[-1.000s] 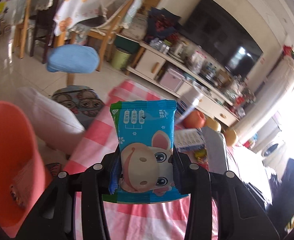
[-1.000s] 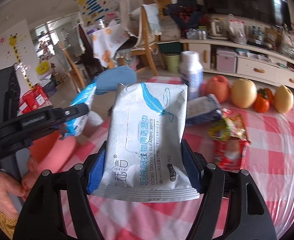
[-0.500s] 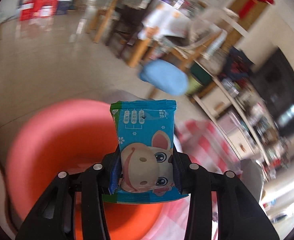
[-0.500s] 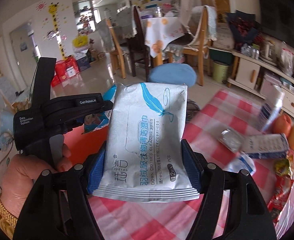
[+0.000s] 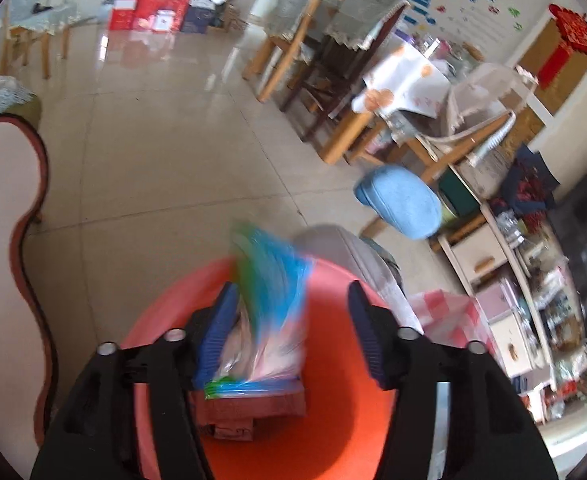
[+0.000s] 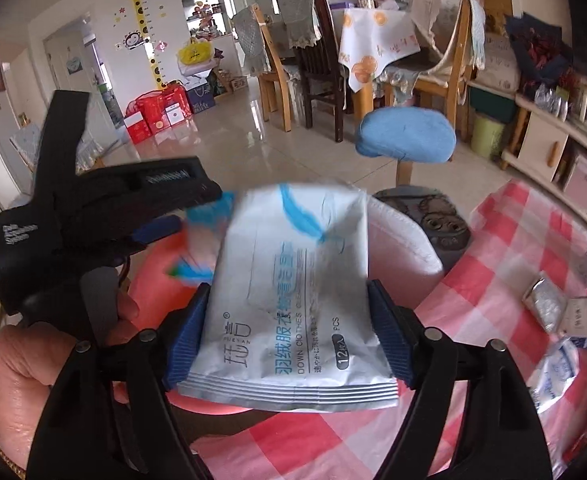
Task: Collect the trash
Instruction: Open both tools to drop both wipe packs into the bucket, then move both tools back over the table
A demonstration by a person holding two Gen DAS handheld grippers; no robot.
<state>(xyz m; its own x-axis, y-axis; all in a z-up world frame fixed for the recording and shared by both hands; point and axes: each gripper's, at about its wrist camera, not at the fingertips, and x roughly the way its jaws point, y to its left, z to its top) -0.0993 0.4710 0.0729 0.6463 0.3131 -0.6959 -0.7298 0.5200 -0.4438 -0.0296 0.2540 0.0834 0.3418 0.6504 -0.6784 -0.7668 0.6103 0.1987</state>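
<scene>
Bin: orange-red bin (image 5: 333, 432) sits directly under the left tongs, at 6 o'clock in the left wrist view; a brownish carton already lies on its floor.

Left tongs: left tongs (image 5: 293, 332) stand well apart, and the jaws have just been opening. The blue cartoon packet (image 5: 269, 312) is between them, blurred, leaning toward the 9 o'clock pad and dropping clear of the 3 o'clock one — I judge it released, falling into the bin.

Right tongs: right tongs (image 6: 289, 332) hold their jaws apart at either edge of the white wipes pack (image 6: 293, 308), and these jaws have just been opening too. The pack is blurred and tilted; the 3 o'clock pad shows a sliver of daylight, so I read it as let go, not clamped.

Where the pack is: between the right pads, above the near rim of the bin, with the checked tabletop (image 6: 513, 280) off to 3 o'clock.

Handling, white pack: soft foil-plastic pouch, light, slick-faced, springy. It bends rather than breaks; best taken across its width near the crimped bottom seam, where the layers are stiffest.

Handling, blue packet: same kind — thin, floppy film, nearly weightless, apt to cling to a ribbed pad instead of dropping cleanly.

Left on the tabletop: more wrappers (image 6: 553, 364) at 3 to 4 o'clock in the right wrist view, yet to be gathered.

Person: a hand (image 6: 17, 364) grips the left tool's handle at 8 o'clock.
</scene>
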